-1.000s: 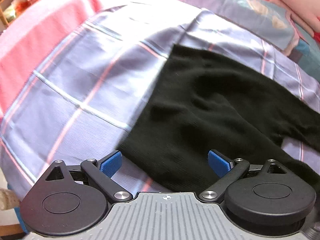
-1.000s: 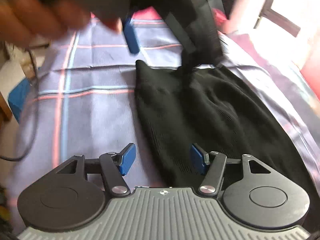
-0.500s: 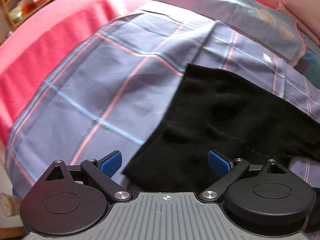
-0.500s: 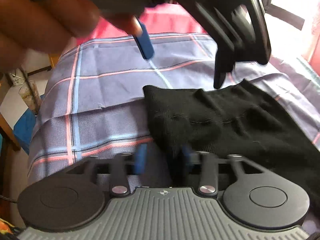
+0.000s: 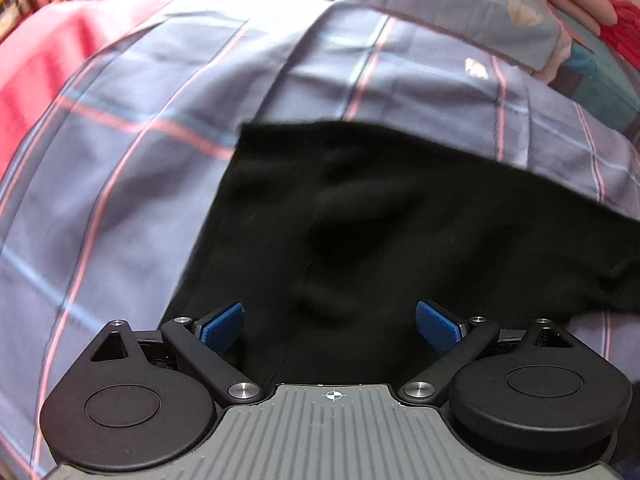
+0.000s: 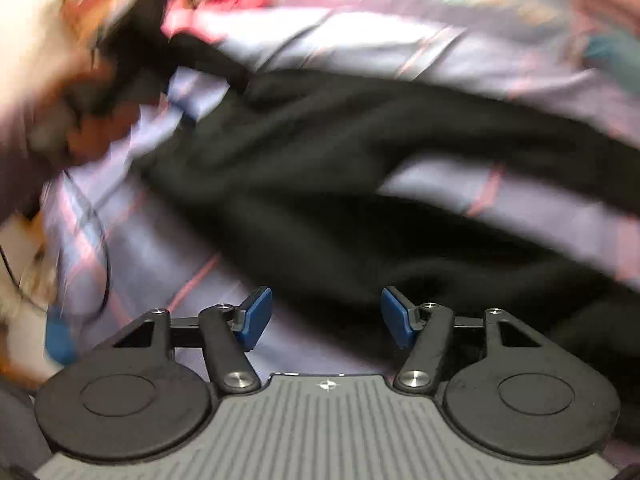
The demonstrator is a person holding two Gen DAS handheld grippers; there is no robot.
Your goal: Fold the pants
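Observation:
The black pants (image 5: 360, 216) lie spread on a purple plaid bedsheet (image 5: 140, 200). My left gripper (image 5: 330, 326) is open, low over the near edge of the pants, with the cloth between its blue pads but not pinched. In the blurred right wrist view the pants (image 6: 320, 184) run across the frame, their two legs parted at the right. My right gripper (image 6: 326, 316) is open and empty, just above the near edge of the cloth. The other hand and gripper (image 6: 80, 92) show as a blur at upper left.
A red blanket (image 5: 36, 72) covers the bed's left side. Pillows (image 5: 500, 4) lie at the far end, with more bedding at the right (image 5: 600, 80). A cable (image 6: 100, 264) hangs off the bed edge at the left.
My left gripper has moved forward over the pants' waist end. My right gripper closed partway half a second ago, has opened again, and swung fast to the right along the pants.

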